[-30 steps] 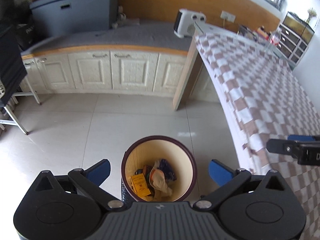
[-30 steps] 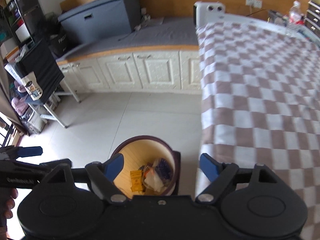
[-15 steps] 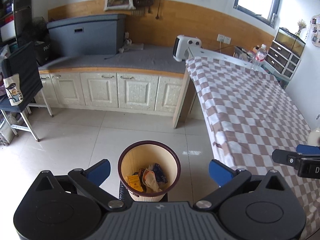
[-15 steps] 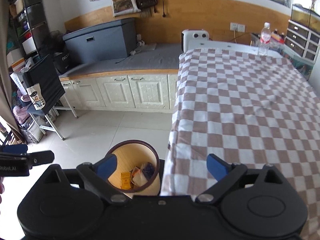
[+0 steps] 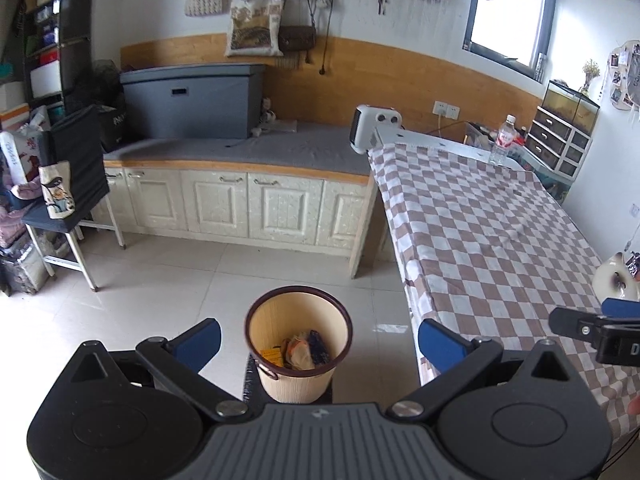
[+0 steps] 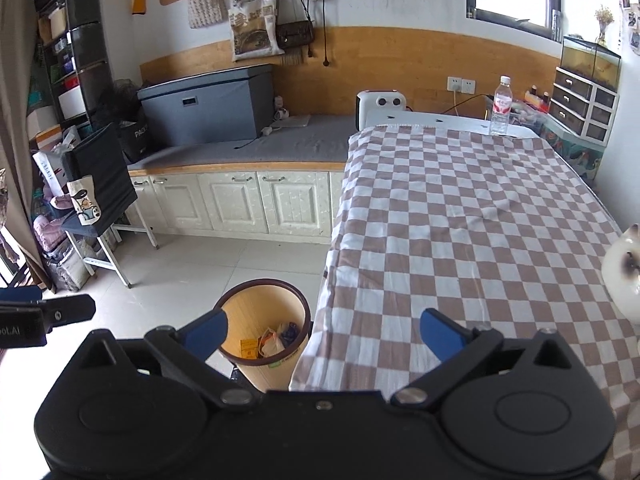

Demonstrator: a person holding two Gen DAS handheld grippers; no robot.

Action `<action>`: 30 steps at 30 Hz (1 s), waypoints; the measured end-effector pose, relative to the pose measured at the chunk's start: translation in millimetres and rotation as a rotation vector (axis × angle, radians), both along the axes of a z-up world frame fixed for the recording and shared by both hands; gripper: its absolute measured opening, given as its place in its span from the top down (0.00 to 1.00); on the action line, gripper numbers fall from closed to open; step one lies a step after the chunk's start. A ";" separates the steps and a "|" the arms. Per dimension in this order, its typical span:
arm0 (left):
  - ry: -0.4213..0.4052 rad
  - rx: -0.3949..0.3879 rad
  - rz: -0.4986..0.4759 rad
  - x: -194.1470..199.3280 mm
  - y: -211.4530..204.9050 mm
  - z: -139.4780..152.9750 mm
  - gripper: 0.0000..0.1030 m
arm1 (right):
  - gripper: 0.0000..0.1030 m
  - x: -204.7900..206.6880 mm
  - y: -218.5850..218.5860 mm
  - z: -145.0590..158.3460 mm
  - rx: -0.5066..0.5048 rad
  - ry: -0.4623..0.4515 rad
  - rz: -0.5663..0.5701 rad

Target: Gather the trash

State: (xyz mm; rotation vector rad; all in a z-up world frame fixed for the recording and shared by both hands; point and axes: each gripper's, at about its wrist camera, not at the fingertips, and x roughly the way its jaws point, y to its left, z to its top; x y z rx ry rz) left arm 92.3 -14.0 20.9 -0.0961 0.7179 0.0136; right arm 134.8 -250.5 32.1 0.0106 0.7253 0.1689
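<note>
A beige waste bin (image 5: 297,385) with a dark rim stands on the tiled floor beside the table. It holds wrappers and a yellow carton (image 5: 301,351). My left gripper (image 5: 318,342) hangs high above it, open and empty. In the right wrist view the bin (image 6: 256,310) sits lower left, with the trash (image 6: 269,340) inside. My right gripper (image 6: 323,334) is over the table's edge, its jaws opening with nothing between them. Each gripper shows at the edge of the other's view: the right gripper (image 5: 592,332), the left gripper (image 6: 44,318).
A table with a brown-and-white checked cloth (image 6: 460,220) fills the right side. At its far end stand a water bottle (image 6: 502,106) and a white heater (image 6: 380,106). A white rounded object (image 6: 624,276) sits at the right edge. Cabinets (image 5: 256,212) and a chair (image 5: 76,184) line the floor.
Both grippers rose and drew back from the bin, which now looks smaller and farther below. The views tilted up to show the wall. The right jaws spread wider.
</note>
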 end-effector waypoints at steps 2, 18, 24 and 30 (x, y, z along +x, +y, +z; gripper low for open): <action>-0.003 0.031 -0.008 -8.9 -3.0 2.3 0.00 | 0.00 -9.7 -0.9 3.2 0.005 -0.007 0.007; 0.000 0.005 -0.053 -51.1 8.8 -1.2 0.00 | 0.00 -69.3 4.5 10.6 0.001 -0.009 -0.056; 0.007 -0.002 -0.072 -60.3 17.5 -2.3 0.00 | 0.00 -82.9 18.1 9.5 -0.016 -0.002 -0.056; 0.008 -0.008 -0.069 -66.1 26.2 -2.4 0.00 | 0.00 -90.2 32.7 8.3 -0.013 0.006 -0.049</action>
